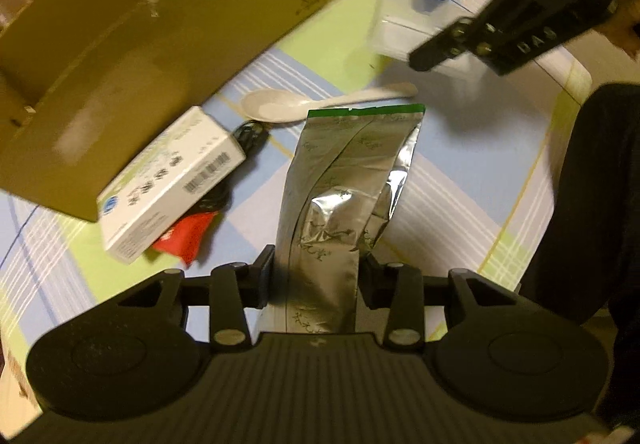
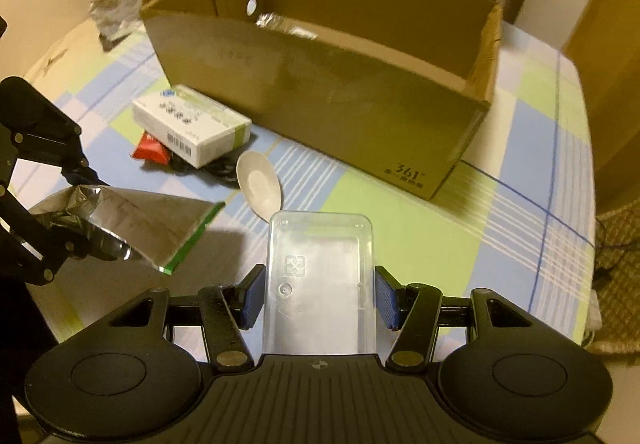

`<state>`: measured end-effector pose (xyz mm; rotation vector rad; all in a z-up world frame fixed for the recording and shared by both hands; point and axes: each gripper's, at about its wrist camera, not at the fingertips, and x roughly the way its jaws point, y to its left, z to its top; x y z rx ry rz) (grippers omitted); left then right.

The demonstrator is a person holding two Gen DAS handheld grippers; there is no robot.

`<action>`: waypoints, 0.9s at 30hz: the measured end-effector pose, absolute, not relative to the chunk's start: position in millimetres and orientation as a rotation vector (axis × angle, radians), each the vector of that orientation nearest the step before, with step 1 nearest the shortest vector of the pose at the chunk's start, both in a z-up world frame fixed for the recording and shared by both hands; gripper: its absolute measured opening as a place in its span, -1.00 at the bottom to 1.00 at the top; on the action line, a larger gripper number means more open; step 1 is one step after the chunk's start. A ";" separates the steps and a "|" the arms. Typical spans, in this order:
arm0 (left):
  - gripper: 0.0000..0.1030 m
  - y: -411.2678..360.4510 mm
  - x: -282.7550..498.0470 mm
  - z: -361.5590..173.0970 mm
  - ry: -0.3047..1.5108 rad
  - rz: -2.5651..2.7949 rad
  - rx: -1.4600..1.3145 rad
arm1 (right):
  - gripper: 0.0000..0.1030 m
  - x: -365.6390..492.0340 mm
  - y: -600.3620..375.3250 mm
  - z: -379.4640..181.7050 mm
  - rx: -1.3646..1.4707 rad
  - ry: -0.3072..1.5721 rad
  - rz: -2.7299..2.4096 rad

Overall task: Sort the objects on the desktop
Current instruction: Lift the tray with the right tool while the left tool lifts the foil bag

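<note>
**Both loads held short of the box**

The foil pouch (image 1: 332,203) is clamped in the left tongs (image 1: 316,276), the clear tray (image 2: 320,276) in the right tongs (image 2: 318,296). The cardboard box (image 2: 320,83) lies ahead, beyond both; the tray's long axis points toward it.

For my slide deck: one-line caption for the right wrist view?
Right gripper holds a clear plastic container before the cardboard box.

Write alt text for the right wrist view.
The right gripper holds a clear plastic container above a checked tablecloth, facing an open cardboard box. At left, the left gripper holds a silver foil pouch.
</note>
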<state>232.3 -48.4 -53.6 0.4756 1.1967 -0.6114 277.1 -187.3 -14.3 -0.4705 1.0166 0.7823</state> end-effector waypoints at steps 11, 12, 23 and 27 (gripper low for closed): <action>-0.31 -34.8 228.2 -3.3 1.156 -0.481 0.351 | 0.03 247.2 -190.2 16.0 -0.370 0.992 0.694; -0.31 -33.3 228.2 -0.1 1.154 -0.467 0.332 | 0.03 244.5 -190.0 17.7 -0.368 0.987 0.686; -0.31 -17.9 229.3 30.8 1.120 -0.356 0.166 | 0.03 231.1 -182.9 38.1 -0.335 0.936 0.654; -0.31 -11.4 231.6 40.6 1.117 -0.336 0.138 | 0.03 233.2 -174.9 47.2 -0.326 0.914 0.652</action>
